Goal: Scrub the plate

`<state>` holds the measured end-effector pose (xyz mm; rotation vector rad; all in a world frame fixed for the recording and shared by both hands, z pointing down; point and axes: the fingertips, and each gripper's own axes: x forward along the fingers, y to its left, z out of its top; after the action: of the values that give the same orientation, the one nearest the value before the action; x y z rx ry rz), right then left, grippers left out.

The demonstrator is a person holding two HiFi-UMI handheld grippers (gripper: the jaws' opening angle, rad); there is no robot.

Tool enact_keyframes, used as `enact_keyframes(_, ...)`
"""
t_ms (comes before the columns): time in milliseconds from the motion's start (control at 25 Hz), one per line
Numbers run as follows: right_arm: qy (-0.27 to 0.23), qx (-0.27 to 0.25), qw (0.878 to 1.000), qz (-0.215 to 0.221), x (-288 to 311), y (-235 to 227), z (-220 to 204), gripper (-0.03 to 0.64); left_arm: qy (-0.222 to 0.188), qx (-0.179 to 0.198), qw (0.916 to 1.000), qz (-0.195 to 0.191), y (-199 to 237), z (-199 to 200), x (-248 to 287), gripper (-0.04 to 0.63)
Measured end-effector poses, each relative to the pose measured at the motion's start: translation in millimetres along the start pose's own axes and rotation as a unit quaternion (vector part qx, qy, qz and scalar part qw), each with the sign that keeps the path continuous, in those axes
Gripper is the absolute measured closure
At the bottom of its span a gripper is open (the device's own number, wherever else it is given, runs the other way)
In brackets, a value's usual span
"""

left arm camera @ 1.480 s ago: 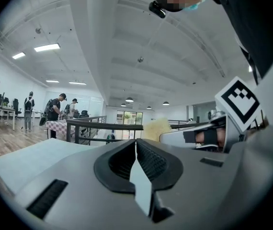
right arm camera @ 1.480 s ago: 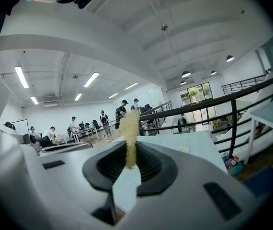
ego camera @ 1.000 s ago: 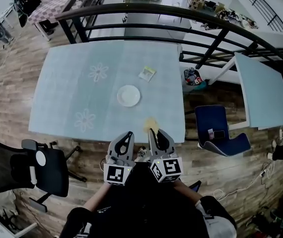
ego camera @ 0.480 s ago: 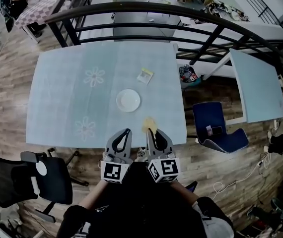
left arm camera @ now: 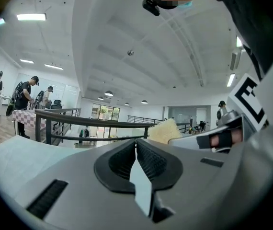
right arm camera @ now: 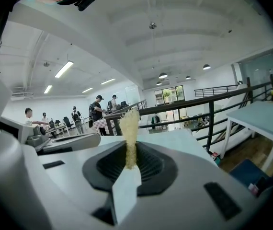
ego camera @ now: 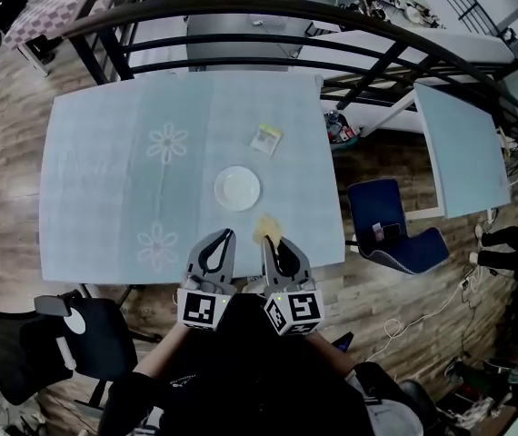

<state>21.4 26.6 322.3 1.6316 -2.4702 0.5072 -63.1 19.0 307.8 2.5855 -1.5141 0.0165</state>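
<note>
We hold both grippers low at the bottom centre of the head view, just short of the near edge of the counter [ego camera: 104, 171], which is covered in a pale blue cloth with white flower prints. The right gripper [ego camera: 271, 243] is clenched on a thin yellow sponge [ego camera: 269, 227]; in the right gripper view the sponge [right arm camera: 129, 128] stands upright between the ribbed pads and sticks up past the tips of the gripper [right arm camera: 129, 152]. The left gripper [ego camera: 215, 243] sits just beside it on the left, and in the left gripper view its jaws are pressed together with nothing between them [left arm camera: 135, 143]; the sponge [left arm camera: 164, 131] shows just to the right there. The white plate [ego camera: 237, 188] lies flat on the counter a little above the grippers, near the middle of the frame, apart from both. A small packet [ego camera: 265, 140] lies above and to the right of the plate. A blue chair [ego camera: 391, 230] stands on the wooden floor at the right.
</note>
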Motion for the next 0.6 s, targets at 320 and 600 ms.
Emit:
enact_keyframes(320, 0.024, -0.013, 1.0, -0.009, 23, 29, -11, 0.56, 0.009, -0.008, 0.9995, -0.029, 31, -12, 3, 0.575)
enact_keyframes(600, 0.036, -0.018, 0.999, -0.009, 39, 32, -13, 0.56, 0.031, -0.018, 0.999, -0.028, 54, -29, 11, 0.575)
